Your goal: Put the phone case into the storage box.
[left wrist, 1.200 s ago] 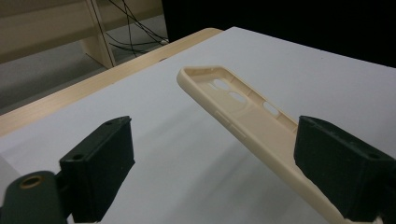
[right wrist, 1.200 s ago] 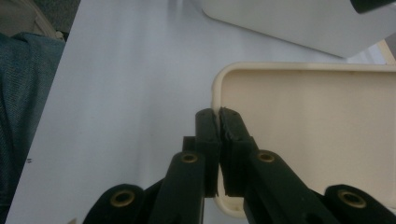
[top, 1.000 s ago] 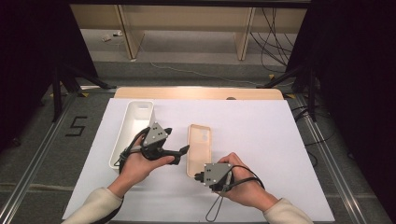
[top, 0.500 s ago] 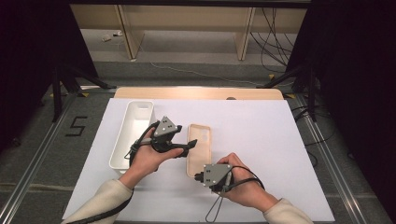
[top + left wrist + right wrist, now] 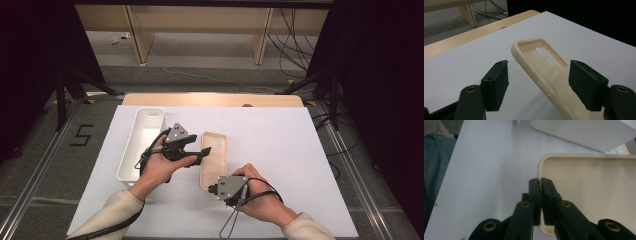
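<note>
A cream phone case lies hollow side up on the white sheet, its camera holes at the far end. My right gripper is shut on the case's near rim; in the right gripper view the pads pinch the rim of the case. My left gripper reaches over the case's left side from the left. Its jaws have just been closing and stand open around the case, one pad clear of the outer edge, the other over the hollow.
A long white tray stands left of the case, near my left hand; its wall runs behind the case in the right gripper view. The table's wooden far edge and cables lie beyond the sheet.
My left gripper has shifted a little right, from beside the tray to over the case's left edge, and its jaws have narrowed. The right gripper has kept still.
</note>
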Tool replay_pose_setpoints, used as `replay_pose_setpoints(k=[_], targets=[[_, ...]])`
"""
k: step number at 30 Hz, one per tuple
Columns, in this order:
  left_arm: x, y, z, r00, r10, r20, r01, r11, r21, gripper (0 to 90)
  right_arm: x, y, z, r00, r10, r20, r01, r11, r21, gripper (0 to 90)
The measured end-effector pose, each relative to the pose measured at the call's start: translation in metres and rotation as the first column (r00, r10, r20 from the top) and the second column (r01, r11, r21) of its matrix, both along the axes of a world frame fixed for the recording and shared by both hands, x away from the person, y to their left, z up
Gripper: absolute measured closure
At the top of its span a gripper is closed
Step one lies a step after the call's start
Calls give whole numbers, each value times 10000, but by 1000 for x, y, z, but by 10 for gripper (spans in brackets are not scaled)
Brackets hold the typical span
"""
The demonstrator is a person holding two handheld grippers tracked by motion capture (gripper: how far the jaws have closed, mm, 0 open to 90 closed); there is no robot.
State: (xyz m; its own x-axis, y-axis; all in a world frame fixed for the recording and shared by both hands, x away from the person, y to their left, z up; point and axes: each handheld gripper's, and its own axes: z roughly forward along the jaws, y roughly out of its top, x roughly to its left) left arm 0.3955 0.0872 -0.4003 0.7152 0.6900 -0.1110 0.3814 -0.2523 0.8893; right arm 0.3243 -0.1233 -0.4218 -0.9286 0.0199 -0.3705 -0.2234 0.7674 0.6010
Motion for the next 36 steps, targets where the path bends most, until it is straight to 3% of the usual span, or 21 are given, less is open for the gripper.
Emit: replay_pose_setpoints(k=[24,36], targets=[[9,-3,0,9971,138,-751,-167,9992,-377,496,-1,2,-1,9999,16,127,-15,9999,-113,887],[16,-5,-1,9898,439,-1355,-519,9970,-567,635,-4,6,-1,9994,175,299,-167,9994,-290,887]])
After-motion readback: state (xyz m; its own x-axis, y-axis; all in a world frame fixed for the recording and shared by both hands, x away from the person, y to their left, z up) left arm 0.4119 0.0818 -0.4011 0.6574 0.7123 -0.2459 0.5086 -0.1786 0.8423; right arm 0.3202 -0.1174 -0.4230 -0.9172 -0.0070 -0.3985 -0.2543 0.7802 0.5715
